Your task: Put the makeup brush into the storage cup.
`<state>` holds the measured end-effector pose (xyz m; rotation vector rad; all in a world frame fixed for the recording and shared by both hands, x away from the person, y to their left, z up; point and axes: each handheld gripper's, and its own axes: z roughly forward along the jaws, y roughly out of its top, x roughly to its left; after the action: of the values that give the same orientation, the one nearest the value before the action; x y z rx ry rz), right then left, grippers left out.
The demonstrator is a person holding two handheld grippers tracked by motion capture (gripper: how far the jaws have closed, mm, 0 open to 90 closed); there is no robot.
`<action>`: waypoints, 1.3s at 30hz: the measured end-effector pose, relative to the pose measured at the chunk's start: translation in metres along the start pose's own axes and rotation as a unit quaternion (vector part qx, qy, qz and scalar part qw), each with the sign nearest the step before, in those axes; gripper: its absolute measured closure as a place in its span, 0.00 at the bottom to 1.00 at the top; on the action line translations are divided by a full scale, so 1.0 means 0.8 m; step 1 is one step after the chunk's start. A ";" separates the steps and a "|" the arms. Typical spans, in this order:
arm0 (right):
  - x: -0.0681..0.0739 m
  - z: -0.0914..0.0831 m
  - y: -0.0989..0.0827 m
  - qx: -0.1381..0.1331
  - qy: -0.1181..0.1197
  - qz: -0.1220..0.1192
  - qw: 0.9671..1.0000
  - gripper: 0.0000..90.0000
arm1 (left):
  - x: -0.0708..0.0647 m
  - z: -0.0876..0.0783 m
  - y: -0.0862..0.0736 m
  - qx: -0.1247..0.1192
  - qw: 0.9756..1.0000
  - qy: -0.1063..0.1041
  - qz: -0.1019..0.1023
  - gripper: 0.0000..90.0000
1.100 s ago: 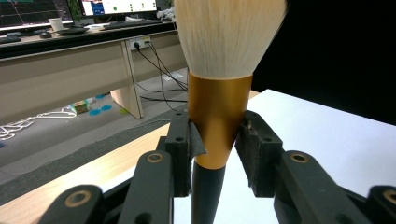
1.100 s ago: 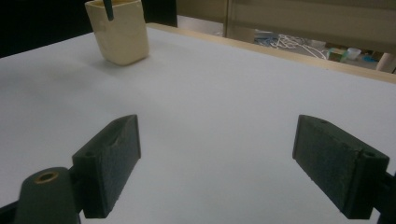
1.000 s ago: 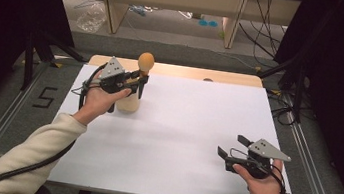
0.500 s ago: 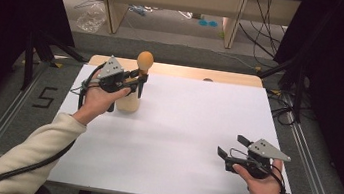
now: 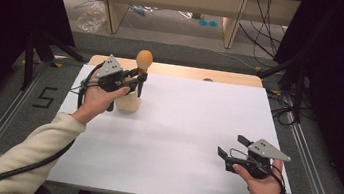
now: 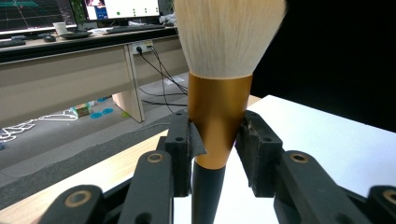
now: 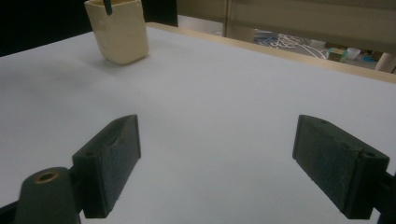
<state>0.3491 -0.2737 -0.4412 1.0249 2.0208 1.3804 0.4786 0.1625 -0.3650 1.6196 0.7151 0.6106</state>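
— Where was the brush [image 6: 219, 112]?
— Upright over the cream cup [image 5: 127, 102], handle tip inside, the left tongs [image 5: 138, 78] clamped on its gold ferrule.
— And the right tongs [image 5: 232, 148]?
— Apart, resting on the bench [image 5: 181, 128]. Lowering and letting go seemingly came next.

A cup [image 5: 127, 102] stands on the table [image 5: 191, 130] in its far-left part, well in from the far edge. A makeup brush [image 5: 142, 68] stands upright in the cup, bristles up above the rim. The left gripper [image 5: 138, 80] is just left of the cup and above it, its jaws around the brush's ferrule [image 6: 218, 116]. The right gripper [image 5: 231, 147] is over the table's near-right part, well apart from the cup, with bare table between them.
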 end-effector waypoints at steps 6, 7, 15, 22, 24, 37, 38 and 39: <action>0.000 0.000 0.000 0.003 0.000 -0.001 1.000 0.18 | 0.000 0.000 0.002 -0.002 1.000 0.000 0.001 0.74; 0.000 0.000 0.000 -0.001 -0.001 0.000 1.000 0.18 | 0.000 0.000 0.002 -0.002 1.000 0.000 0.000 0.74; 0.000 0.000 0.000 0.000 0.001 0.000 1.000 0.18 | 0.000 0.000 0.003 -0.004 1.000 0.000 -0.001 0.74; 0.000 0.000 0.000 0.000 -0.001 0.000 1.000 0.18 | 0.001 0.000 0.002 -0.007 1.000 0.000 -0.005 0.74; 0.000 0.000 0.000 0.001 -0.001 0.000 1.000 0.18 | 0.002 -0.001 0.002 -0.003 1.000 0.001 -0.004 0.74; 0.000 0.000 0.000 0.001 0.001 -0.001 1.000 0.18 | 0.000 -0.003 0.010 -0.012 1.000 0.002 -0.005 0.74; 0.000 0.000 0.000 0.001 0.000 -0.002 1.000 0.18 | 0.000 -0.003 0.010 -0.012 1.000 0.001 -0.004 0.74; 0.000 0.000 0.000 0.001 0.000 -0.002 1.000 0.18 | 0.000 -0.003 0.010 -0.011 1.000 0.002 -0.004 0.74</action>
<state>0.3490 -0.2735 -0.4412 1.0207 2.0241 1.3770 0.4780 0.1633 -0.3570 1.5940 0.7159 0.6147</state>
